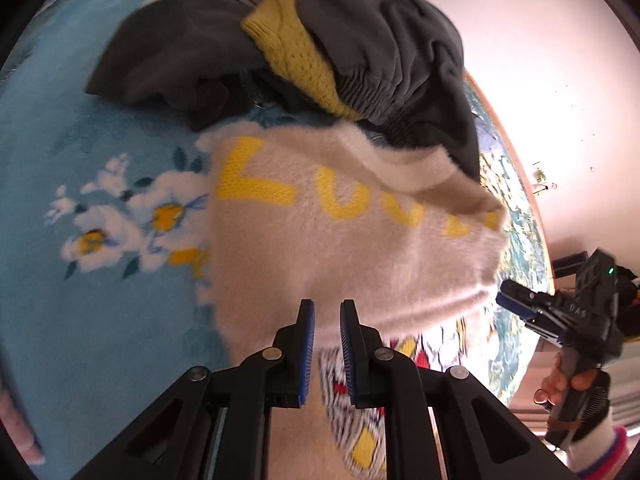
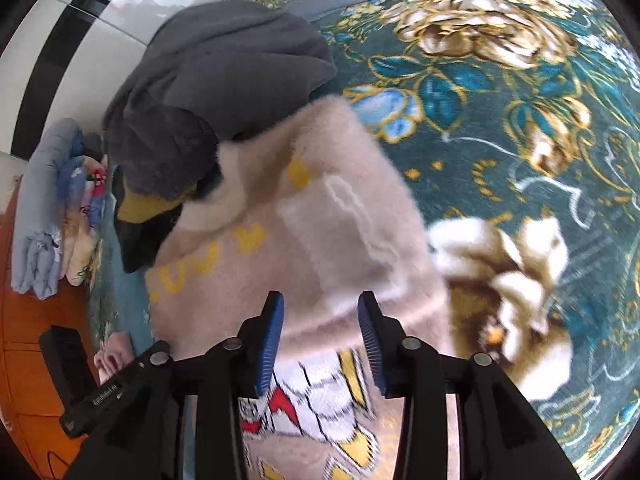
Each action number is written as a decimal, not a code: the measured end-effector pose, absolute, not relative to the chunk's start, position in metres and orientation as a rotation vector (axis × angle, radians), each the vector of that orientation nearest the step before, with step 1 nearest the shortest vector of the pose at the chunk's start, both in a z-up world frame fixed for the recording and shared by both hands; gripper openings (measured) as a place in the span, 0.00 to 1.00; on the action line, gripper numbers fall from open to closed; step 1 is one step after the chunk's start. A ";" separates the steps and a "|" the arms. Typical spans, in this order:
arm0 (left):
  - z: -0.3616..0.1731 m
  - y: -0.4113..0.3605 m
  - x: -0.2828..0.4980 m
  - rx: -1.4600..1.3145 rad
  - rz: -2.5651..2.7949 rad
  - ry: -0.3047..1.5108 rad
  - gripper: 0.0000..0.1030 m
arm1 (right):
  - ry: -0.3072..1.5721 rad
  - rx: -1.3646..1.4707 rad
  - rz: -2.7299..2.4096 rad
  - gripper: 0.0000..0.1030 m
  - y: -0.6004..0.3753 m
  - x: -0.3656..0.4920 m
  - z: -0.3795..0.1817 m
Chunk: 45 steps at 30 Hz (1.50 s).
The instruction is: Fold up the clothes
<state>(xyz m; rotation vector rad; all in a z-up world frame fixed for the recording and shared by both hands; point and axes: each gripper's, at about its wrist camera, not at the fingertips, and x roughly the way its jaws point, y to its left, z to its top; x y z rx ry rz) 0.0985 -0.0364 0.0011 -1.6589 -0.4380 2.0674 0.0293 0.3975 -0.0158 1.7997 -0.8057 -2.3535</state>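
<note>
Sweater (image 1: 352, 240), cream and fuzzy with yellow letters, lies on your floral blanket (image 1: 100, 140) before the grey clothes pile (image 1: 380, 40). Your left tool (image 1: 327, 320) stands slightly parted above it, your right tool (image 2: 320, 316) wider, neither gripping.

Both cams look steeply down along their own fingers, close over the bed. Left wrist faces the beige sweater (image 1: 352, 248) from its left, right gripper (image 1: 532, 312) at frame edge. Right wrist views it from the opposite side. 2 views share sweater and dark clothes pile (image 2: 208, 92).
</note>
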 end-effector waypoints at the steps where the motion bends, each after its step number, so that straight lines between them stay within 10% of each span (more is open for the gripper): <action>1: 0.000 -0.045 0.104 -1.675 2.066 -0.450 0.24 | -0.821 1.801 -2.343 0.42 0.406 0.038 -0.015; 20: -0.058 -0.087 0.208 -1.953 1.689 -0.711 0.37 | -1.182 1.948 -2.049 0.51 0.438 0.151 -0.071; 27: -0.067 -0.091 0.233 -2.001 1.612 -0.730 0.30 | -1.130 1.940 -2.026 0.17 0.426 0.164 -0.058; 29: -0.063 -0.085 0.230 -1.997 1.638 -0.677 0.12 | -1.100 1.940 -2.033 0.15 0.422 0.165 -0.051; 45: 0.031 -0.146 0.217 -1.762 1.659 -0.875 0.10 | -1.122 1.582 -2.054 0.11 0.406 0.176 0.054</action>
